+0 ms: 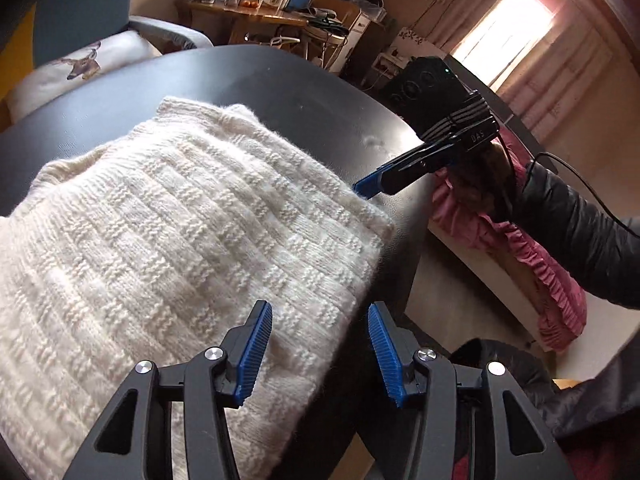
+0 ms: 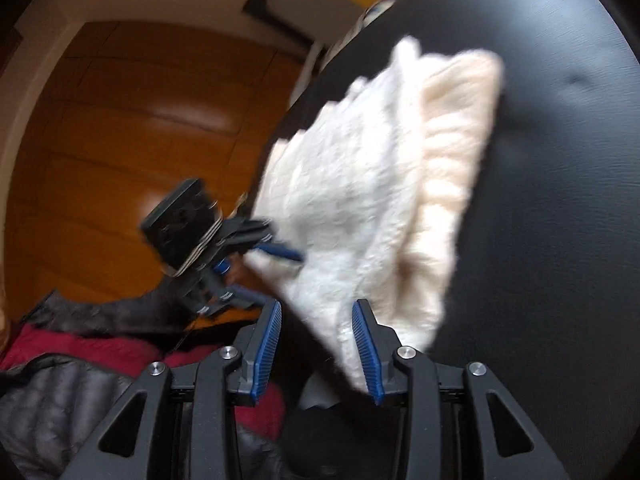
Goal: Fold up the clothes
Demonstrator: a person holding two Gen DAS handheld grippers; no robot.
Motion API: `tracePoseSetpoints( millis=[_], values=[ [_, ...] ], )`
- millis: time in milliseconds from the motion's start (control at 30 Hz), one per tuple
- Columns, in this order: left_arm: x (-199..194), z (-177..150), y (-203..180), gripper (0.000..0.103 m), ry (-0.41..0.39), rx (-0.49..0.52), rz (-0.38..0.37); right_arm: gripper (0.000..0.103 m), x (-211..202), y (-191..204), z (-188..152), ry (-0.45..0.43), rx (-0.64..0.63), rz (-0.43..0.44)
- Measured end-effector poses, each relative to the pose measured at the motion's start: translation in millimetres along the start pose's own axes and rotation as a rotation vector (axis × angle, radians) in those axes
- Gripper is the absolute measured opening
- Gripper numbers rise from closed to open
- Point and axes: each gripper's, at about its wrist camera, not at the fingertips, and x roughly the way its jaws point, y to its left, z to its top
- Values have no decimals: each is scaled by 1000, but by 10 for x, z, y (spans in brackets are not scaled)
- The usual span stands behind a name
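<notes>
**Cream knit lying folded near the table's edge**

Cream sweater (image 1: 172,240) is being shown lying folded on the black table (image 1: 280,92), its near corner reaching the rim. Bare tabletop is being left beyond it and to its far side. The left gripper (image 1: 320,350) is being held with jaws apart, over the sweater's near edge and gripping nothing. The right gripper (image 2: 316,348) is likewise being held apart, over the corner without clamping it; in the left view its blue tip (image 1: 366,186) is being seen just beside the sweater's side edge.

A pink ruffled cushion (image 1: 556,292) and a cluttered wooden shelf (image 1: 256,16) are being seen off the table. The right view is being blurred, so contact with the knit cannot be told.
</notes>
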Motion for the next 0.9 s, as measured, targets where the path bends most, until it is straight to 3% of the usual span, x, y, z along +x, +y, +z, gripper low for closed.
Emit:
tracePoseSetpoints(
  millis=[133,300,367,600,667,733,900],
  values=[
    [27,-75,129,48,71,-5,-18,38,10,47,-59,94,-5,-32],
    [-86,-174,217,45,94,-31,-63,39,-158,-103,-117,-22,49,-17],
    [-137,-135,227,45,75,-53,-97,39,-115,-200,-110,-29,74,-3],
    [-33,178,140,45,32,-18,-117,39,353,-117,-160,147,46,109],
    [57,215,116,45,53,9,-105,39,502,-86,-228,254,31,68],
    [169,189,116,45,90,32,-88,25,556,-143,-297,326,45,13],
    [261,102,120,44,122,52,-83,23,409,-199,-365,312,83,-14]
  ],
)
